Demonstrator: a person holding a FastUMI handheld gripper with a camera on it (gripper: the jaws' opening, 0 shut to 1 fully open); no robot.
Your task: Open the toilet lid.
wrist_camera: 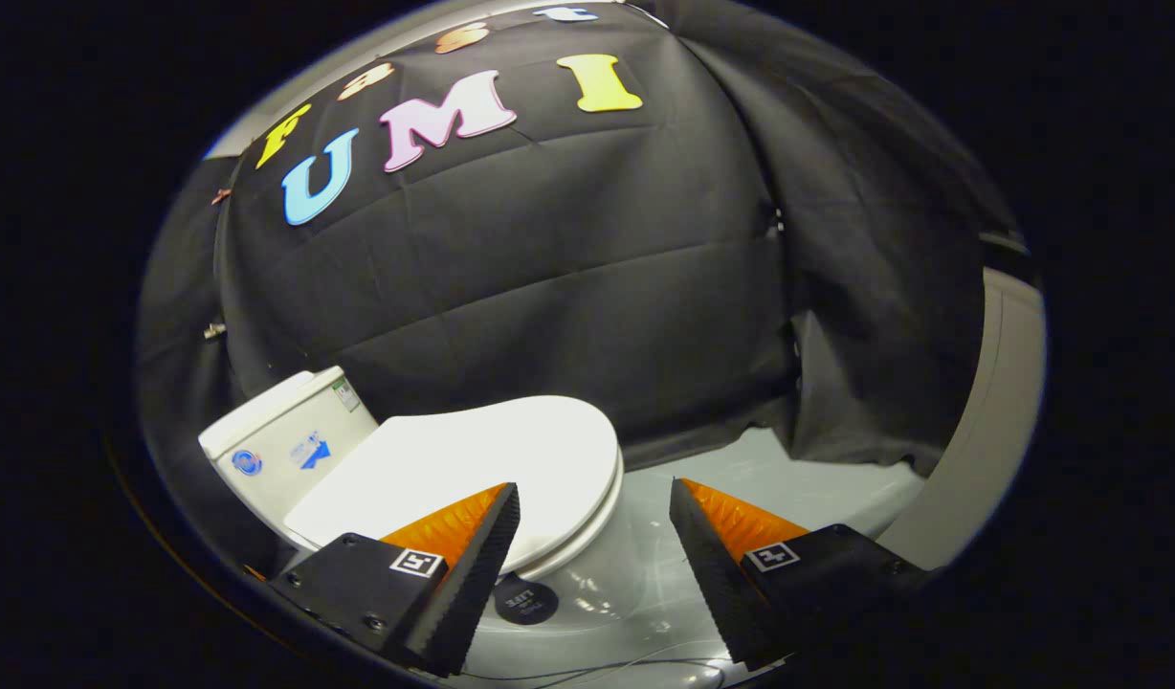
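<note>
Both jaws apart, toilet lid [473, 469] just ahead.

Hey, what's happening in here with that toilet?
A person is holding a two-finger gripper with black and orange fingers towards a small white toilet. Its flat white oval lid is down, closed over the seat, with the white tank behind. The fingers are spread open and grip nothing; the lid's front edge lies by the left fingertip. Opening has not begun.
</note>
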